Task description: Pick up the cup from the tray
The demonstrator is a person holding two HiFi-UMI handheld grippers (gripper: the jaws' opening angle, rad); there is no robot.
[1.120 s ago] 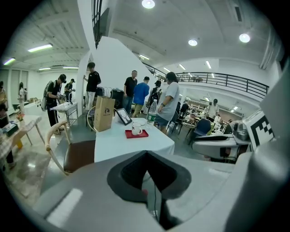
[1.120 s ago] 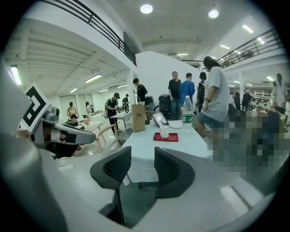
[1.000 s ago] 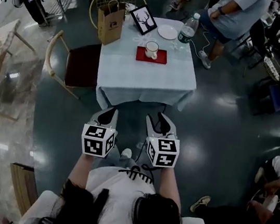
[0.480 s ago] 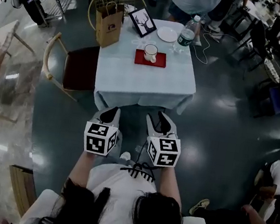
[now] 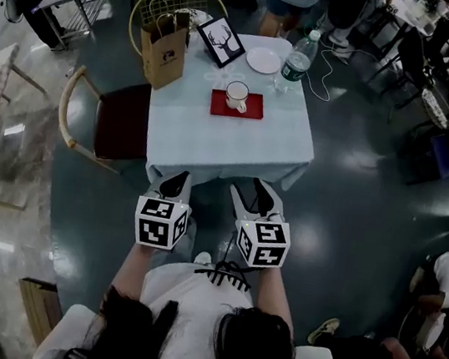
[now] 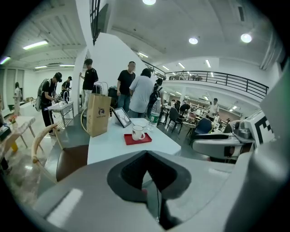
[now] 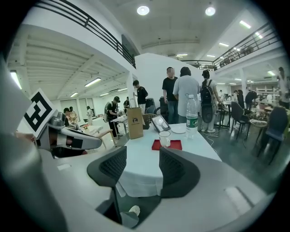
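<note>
Head view shows both grippers held low, just before the near edge of the table (image 5: 221, 144). The left gripper (image 5: 175, 183) has its jaws together and empty. The right gripper (image 5: 258, 192) has its jaws apart with nothing between them. They have just been opening, probably to be ready for the cup. The near half of the table is bare, so the way forward is free. The cup (image 5: 237, 95) stands on the red tray (image 5: 252, 109), beyond the middle. Along the far edge stand a paper bag (image 5: 161, 55), a picture frame (image 5: 221, 41), a plate (image 5: 264, 60) and a bottle (image 5: 297, 55), so there is little room behind the cup.
</note>
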